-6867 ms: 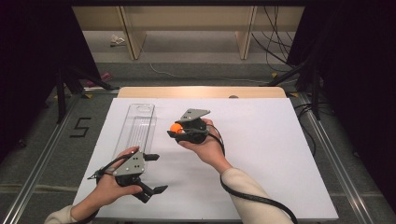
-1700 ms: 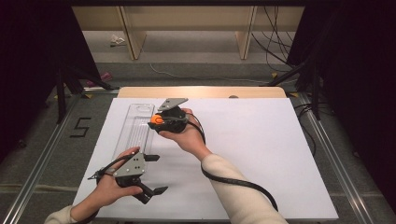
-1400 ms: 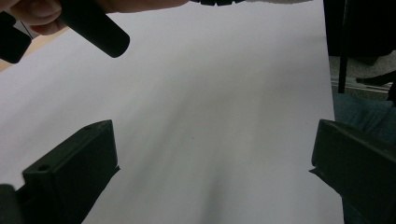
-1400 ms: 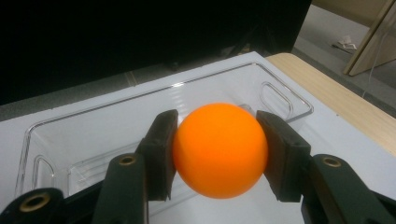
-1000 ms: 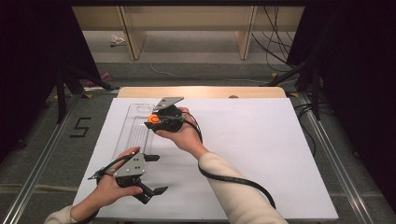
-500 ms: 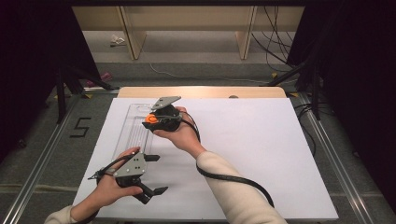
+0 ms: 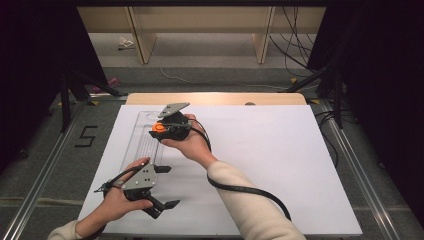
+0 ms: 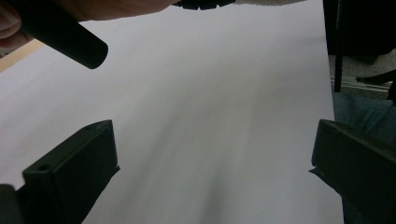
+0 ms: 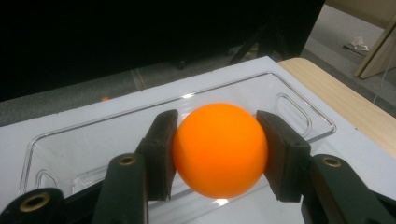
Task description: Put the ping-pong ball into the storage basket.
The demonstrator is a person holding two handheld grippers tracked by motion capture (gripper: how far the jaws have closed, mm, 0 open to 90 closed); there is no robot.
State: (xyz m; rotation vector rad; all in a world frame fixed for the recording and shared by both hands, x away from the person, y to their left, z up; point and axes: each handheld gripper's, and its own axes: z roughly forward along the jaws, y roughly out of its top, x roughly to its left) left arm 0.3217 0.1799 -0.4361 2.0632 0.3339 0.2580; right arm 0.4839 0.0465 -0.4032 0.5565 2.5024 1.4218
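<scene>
An orange ball (image 9: 219, 148) sits clamped between the two black jaws of my right gripper (image 9: 219, 154), which is shut on it. In the high view that right gripper (image 7: 161, 129) holds the orange ball (image 7: 158, 128) over the right rim of a long clear plastic tray (image 7: 142, 137) lying on the white table sheet (image 7: 280, 150). The clear plastic tray (image 9: 140, 135) lies just beyond the ball, and I see nothing inside it. My left gripper (image 7: 167, 187) rests near the table's front left, jaws wide apart. Between the left gripper (image 8: 212, 158) jaws lies bare white sheet.
A wooden strip (image 7: 215, 99) edges the table's far side. Metal rails (image 7: 45, 175) run along both sides on grey floor marked with a "5" (image 7: 86, 136). Cables (image 7: 295, 40) and dark stands lie beyond. The right forearm's cable (image 7: 245, 189) trails across the sheet's front middle.
My right gripper has carried the orange ball leftward and away from me, from the table's middle to the tray's right rim. The left gripper has stayed put and open.
</scene>
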